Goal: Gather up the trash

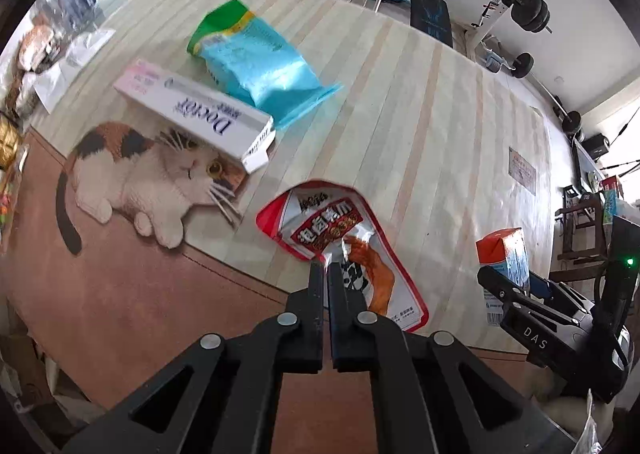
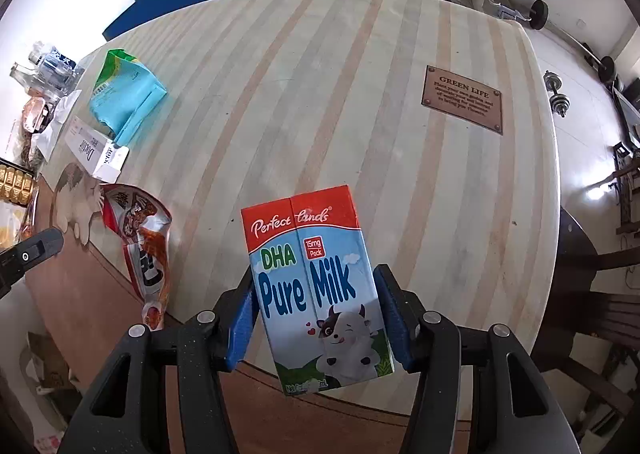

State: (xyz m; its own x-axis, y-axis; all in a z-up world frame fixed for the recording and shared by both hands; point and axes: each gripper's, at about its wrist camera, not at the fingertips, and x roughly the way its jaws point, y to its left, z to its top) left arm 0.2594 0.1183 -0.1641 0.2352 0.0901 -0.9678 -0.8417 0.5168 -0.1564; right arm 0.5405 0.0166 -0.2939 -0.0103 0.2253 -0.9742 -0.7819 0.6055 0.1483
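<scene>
My left gripper [image 1: 325, 268] is shut on the near edge of a red and silver snack wrapper [image 1: 320, 226], which hangs crumpled above the table; it also shows in the right wrist view [image 2: 142, 242]. My right gripper [image 2: 314, 282] is shut on a Pure Milk carton [image 2: 316, 286], held upright above the table edge; both show in the left wrist view, the gripper [image 1: 520, 294] below the carton [image 1: 505, 250]. A blue and green bag [image 1: 256, 62] and a white Doctor box [image 1: 192, 118] lie on the table at the far left.
The striped tablecloth [image 2: 340, 94] has a cat picture [image 1: 148, 174] and a brown Green Life plaque [image 2: 462, 104]. Clutter of bottles and packets [image 2: 44, 70] sits at the left edge. Weights and a bench [image 1: 524, 14] stand beyond the table.
</scene>
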